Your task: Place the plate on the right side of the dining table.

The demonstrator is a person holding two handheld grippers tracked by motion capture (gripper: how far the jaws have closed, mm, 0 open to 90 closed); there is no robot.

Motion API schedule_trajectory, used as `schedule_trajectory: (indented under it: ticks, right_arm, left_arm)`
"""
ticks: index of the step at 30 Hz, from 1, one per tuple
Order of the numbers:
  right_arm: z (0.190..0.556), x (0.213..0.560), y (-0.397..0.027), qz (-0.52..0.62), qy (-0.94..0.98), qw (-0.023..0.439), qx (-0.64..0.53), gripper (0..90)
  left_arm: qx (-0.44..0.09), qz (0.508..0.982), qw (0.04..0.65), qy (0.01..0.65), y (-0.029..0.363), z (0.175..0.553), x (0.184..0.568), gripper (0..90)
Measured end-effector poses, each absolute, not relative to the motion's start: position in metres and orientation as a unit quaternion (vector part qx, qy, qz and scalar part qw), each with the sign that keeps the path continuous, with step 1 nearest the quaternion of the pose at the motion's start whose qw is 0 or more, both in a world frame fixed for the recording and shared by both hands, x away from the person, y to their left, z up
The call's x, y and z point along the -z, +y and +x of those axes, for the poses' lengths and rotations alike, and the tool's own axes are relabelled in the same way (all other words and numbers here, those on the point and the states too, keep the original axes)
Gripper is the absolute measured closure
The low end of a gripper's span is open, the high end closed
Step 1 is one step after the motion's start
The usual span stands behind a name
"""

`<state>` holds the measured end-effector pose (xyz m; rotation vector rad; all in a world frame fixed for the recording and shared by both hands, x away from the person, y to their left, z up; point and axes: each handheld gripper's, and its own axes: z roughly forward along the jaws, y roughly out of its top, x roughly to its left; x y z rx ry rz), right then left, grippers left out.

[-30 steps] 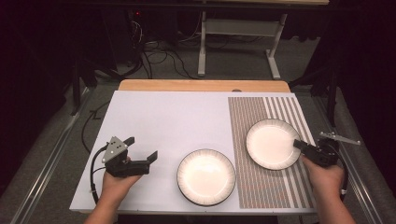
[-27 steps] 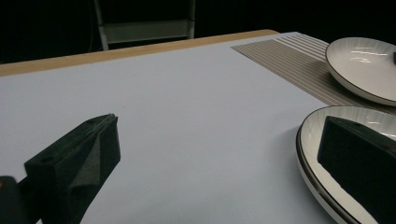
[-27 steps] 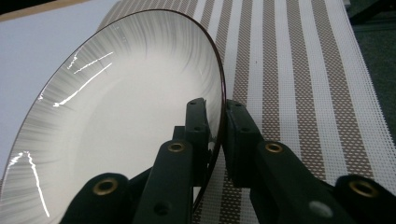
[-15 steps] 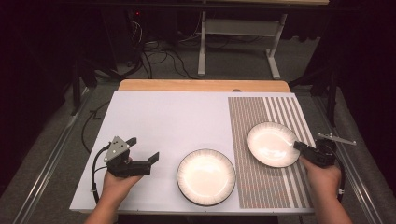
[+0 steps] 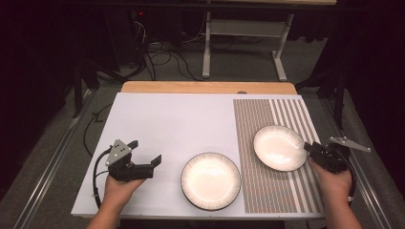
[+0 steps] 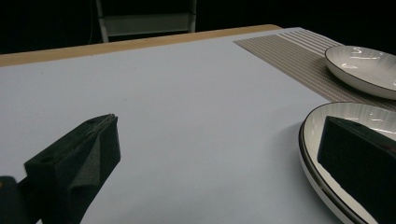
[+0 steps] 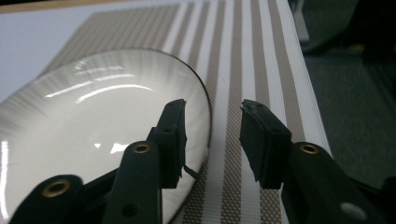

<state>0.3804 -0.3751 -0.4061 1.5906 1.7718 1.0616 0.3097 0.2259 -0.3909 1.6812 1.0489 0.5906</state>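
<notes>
A white plate with a dark rim point(image 5: 279, 147) lies on the striped mat point(image 5: 267, 191) at the right. My right gripper point(image 5: 308, 147) is at its right rim. In the right gripper view the jaws point(image 7: 212, 109) straddle that rim point(image 7: 205, 112) with a gap on both sides; they have just been opening and grip nothing. A second plate of the same kind point(image 5: 210, 180) sits near the front middle of the white table point(image 5: 181, 119). My left gripper point(image 5: 155, 162) rests open to its left, pointing at it. In the left gripper view one jaw overlaps the near plate point(image 6: 364, 114), with the far plate point(image 6: 364, 65) behind.
A wooden strip point(image 5: 205, 87) borders the table's far edge. Beyond it a metal stand point(image 5: 239, 28) and cables lie on the dark floor. The broad white surface stretches behind and left of the plates.
The right gripper's jaws have spread apart off the plate's rim, and that plate now lies flat on the mat. The left gripper and the near plate stay put.
</notes>
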Motion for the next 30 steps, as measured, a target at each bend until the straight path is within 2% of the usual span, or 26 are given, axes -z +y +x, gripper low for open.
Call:
schedule_trajectory:
  ticks: [6, 21, 24, 28, 30]
  right_arm:
    - [0.362, 0.382, -0.354, 0.514, 0.673, 0.299, -0.44, 45.0]
    - [0.323, 0.355, -0.265, 0.369, 0.726, 0.265, -0.516, 19.6]
    - [0.318, 0.356, -0.255, 0.357, 0.731, 0.258, -0.521, 15.2]
    - [0.314, 0.358, -0.247, 0.346, 0.737, 0.247, -0.526, 2.3]
    - [0.312, 0.361, -0.246, 0.344, 0.734, 0.255, -0.527, 0.6]
  left_arm:
    - [-0.25, 0.698, 0.513, 0.433, 0.226, 0.308, 0.391, 0.0]
    - [-0.259, 0.694, 0.519, 0.427, 0.228, 0.303, 0.385, 0.0]
    - [-0.261, 0.693, 0.522, 0.424, 0.227, 0.301, 0.384, 0.0]
    - [-0.264, 0.695, 0.524, 0.417, 0.226, 0.299, 0.382, 0.0]
    - [-0.269, 0.696, 0.526, 0.409, 0.223, 0.296, 0.381, 0.0]
